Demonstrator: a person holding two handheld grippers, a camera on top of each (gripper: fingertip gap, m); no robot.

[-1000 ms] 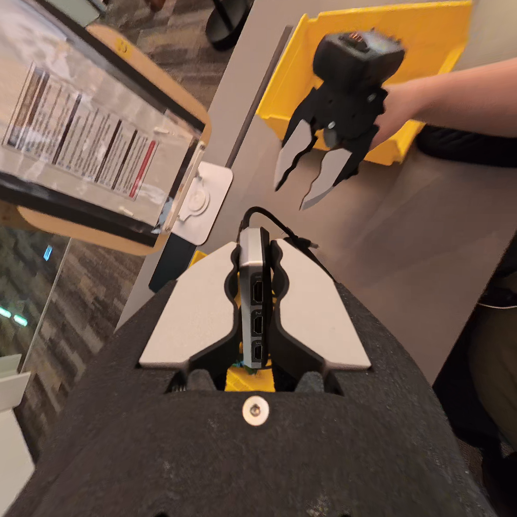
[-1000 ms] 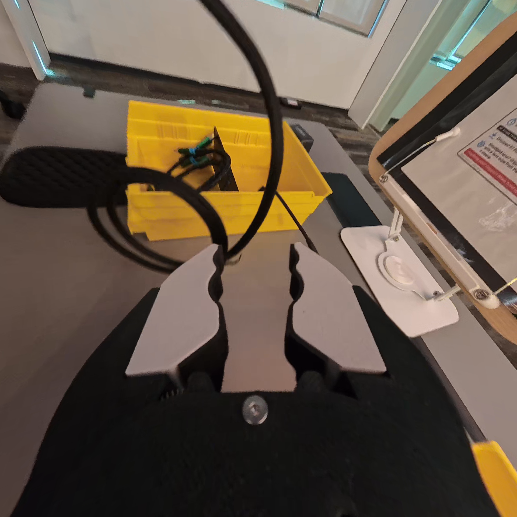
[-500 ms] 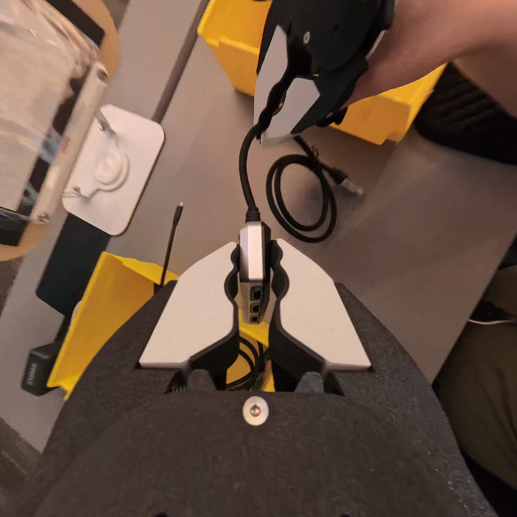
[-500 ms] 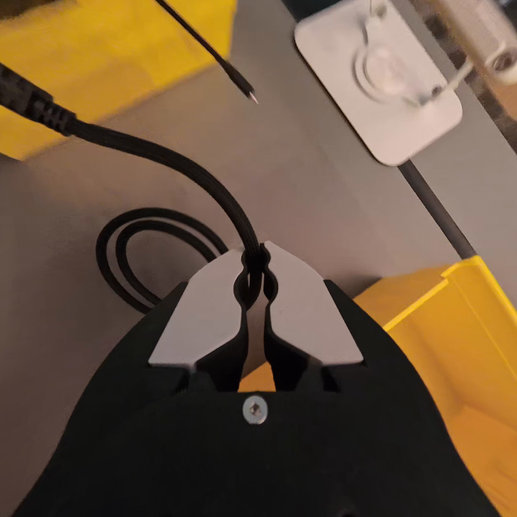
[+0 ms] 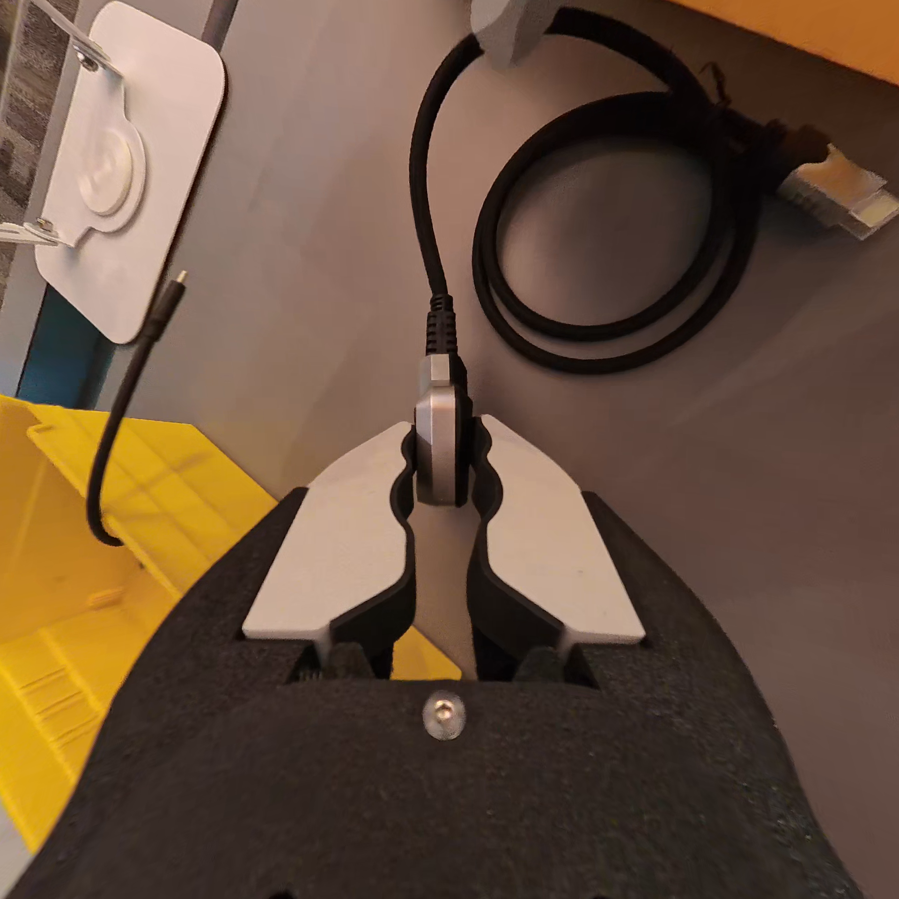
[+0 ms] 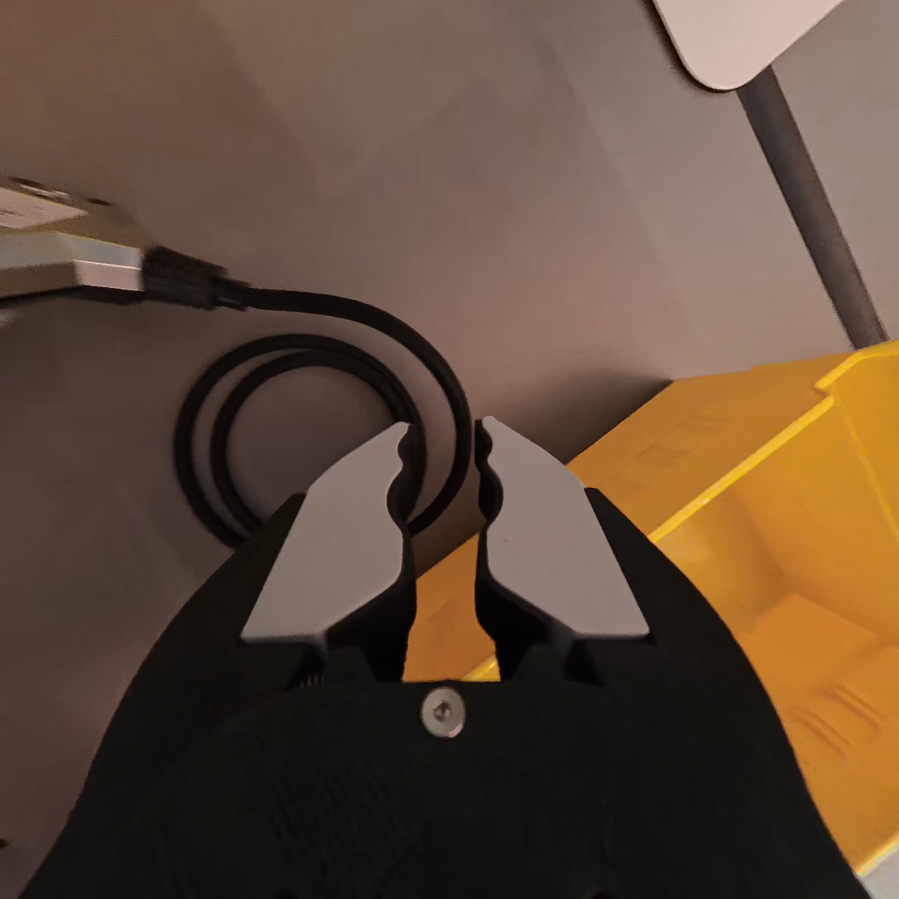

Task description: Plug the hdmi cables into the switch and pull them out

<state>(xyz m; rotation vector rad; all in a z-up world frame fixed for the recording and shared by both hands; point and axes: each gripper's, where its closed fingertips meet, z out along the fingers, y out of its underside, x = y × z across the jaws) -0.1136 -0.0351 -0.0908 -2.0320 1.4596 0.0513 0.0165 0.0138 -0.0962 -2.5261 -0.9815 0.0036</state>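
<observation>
The left gripper (image 5: 441,428) is clamped on the silver HDMI switch (image 5: 437,450), which stands on edge between the pale fingers (image 5: 340,535) and juts just past their tips; the right gripper (image 6: 442,428) is released, its jaws parted with a clear gap between them and nothing gripped, though the black braided cable (image 6: 389,331) curves across just beyond and beside its tips. From the switch's far end, in the left wrist view, that cable (image 5: 423,170) rises out of a ribbed strain relief and bends up toward a grey fingertip of the other gripper (image 5: 506,34) at the top edge; whether that tip touches the cable cannot be told. The rest of the cable lies in a double coil (image 5: 618,233) on the grey table (image 5: 316,194), ending in a metal plug (image 5: 841,194) lying free on the surface at the far right. In the right wrist view the switch (image 6: 68,262) shows blurred at the left edge, the coil (image 6: 219,428) beneath the gripper's left finger. A thinner black lead with a small plug (image 5: 160,311) arches up out of a yellow bin (image 5: 97,608) at lower left; a white stand base (image 5: 141,160) sits on the table at upper left; a yellow bin (image 6: 729,535) fills the right side of the right wrist view.
</observation>
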